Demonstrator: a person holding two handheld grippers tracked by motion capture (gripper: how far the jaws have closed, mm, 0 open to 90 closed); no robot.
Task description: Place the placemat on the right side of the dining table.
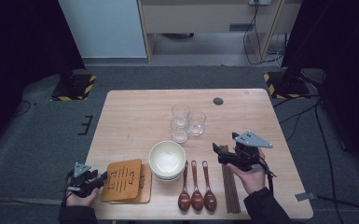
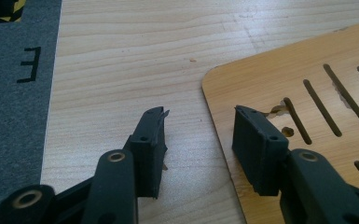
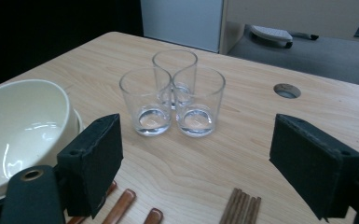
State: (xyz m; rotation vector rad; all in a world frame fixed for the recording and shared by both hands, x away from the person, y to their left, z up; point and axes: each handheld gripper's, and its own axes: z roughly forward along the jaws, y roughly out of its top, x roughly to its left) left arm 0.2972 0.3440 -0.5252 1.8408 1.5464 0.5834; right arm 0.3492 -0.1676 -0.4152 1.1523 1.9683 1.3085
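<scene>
The left claw (image 2: pixel 198 135) rests at the near left corner of the table (image 1: pixel 135 107), its jaws partly apart and straddling the edge of the slotted wooden trivets (image 2: pixel 298 93) without pressing on them. The right claw (image 3: pixel 196 168) hovers wide and empty above the dark chopsticks (image 3: pixel 240 210), facing three clear glasses (image 3: pixel 175 93), with the stacked cream bowls (image 3: pixel 18 126) beside it.

I'm working in what looks like a lab or recording studio, not a home. The table (image 1: pixel 135 109) stands on grey carpet (image 1: pixel 37 135) with a taped mark (image 1: pixel 85 125), black curtains (image 1: pixel 18 37) hang at both sides, stand feet (image 1: pixel 73 87) wear yellow-black hazard tape, and cables (image 1: pixel 256 42) trail by a wooden desk (image 1: pixel 205 18) behind.
</scene>
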